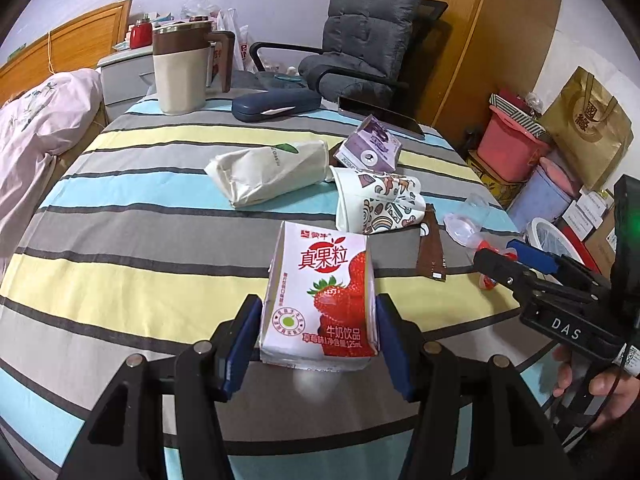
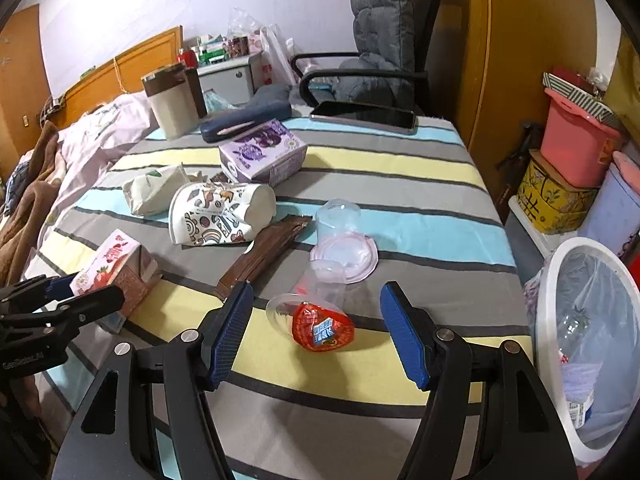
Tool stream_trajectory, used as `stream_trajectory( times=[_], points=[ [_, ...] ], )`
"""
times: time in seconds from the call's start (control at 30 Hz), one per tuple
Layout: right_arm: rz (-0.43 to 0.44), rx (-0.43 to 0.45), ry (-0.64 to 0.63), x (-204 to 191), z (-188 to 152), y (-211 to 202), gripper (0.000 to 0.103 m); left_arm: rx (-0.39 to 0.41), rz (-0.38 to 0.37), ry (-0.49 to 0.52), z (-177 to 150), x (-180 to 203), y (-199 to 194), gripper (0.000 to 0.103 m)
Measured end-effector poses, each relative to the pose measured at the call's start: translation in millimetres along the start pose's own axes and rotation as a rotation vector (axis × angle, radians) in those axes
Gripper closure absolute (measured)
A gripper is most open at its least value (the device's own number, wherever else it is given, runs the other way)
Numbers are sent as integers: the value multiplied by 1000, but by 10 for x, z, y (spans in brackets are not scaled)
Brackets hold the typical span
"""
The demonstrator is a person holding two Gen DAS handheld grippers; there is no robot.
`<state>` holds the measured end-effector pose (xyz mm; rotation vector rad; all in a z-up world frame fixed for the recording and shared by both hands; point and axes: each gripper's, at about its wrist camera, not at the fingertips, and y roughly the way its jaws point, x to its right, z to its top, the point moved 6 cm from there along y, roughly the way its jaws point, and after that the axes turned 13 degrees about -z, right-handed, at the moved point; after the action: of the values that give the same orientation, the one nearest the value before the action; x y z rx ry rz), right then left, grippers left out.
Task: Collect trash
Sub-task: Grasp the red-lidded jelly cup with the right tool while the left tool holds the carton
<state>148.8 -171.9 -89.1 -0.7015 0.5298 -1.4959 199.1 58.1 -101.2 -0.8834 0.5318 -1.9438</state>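
Observation:
My left gripper [image 1: 318,344] is shut on a strawberry milk carton [image 1: 320,292], its blue pads pressing both sides; the carton stands upright just above the striped tablecloth [image 1: 120,264]. In the right wrist view the same carton [image 2: 112,260] shows at the far left. My right gripper [image 2: 318,334] is open, and a clear jelly cup with a red foil lid [image 2: 320,322] lies on its side between the fingers, untouched. A white bin with a clear liner [image 2: 548,320] stands off the table's right edge.
On the cloth lie a doodle-print paper cup [image 2: 220,216], purple carton [image 2: 264,152], cream packet [image 1: 268,172], brown wrapper [image 2: 264,252] and clear cup with lid [image 2: 340,240]. Behind are a mug [image 1: 180,68], blue case [image 1: 276,104], phone [image 2: 364,114] and chair [image 1: 368,40].

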Motion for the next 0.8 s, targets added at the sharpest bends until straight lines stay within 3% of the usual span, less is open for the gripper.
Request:
stream_trajectory(
  times=[0.4,0.7,0.8],
  points=[
    [-15,-42,14,5,-15,70,35,9,19,-7,70,-42,39,30],
    [-11,-41,13,-17,-3,78,53,-11,26,5,88,-49,120,31],
    [-7,-37,14,-18,-1,72,56,-16,25,8,86,-40,129,42]
  ],
)
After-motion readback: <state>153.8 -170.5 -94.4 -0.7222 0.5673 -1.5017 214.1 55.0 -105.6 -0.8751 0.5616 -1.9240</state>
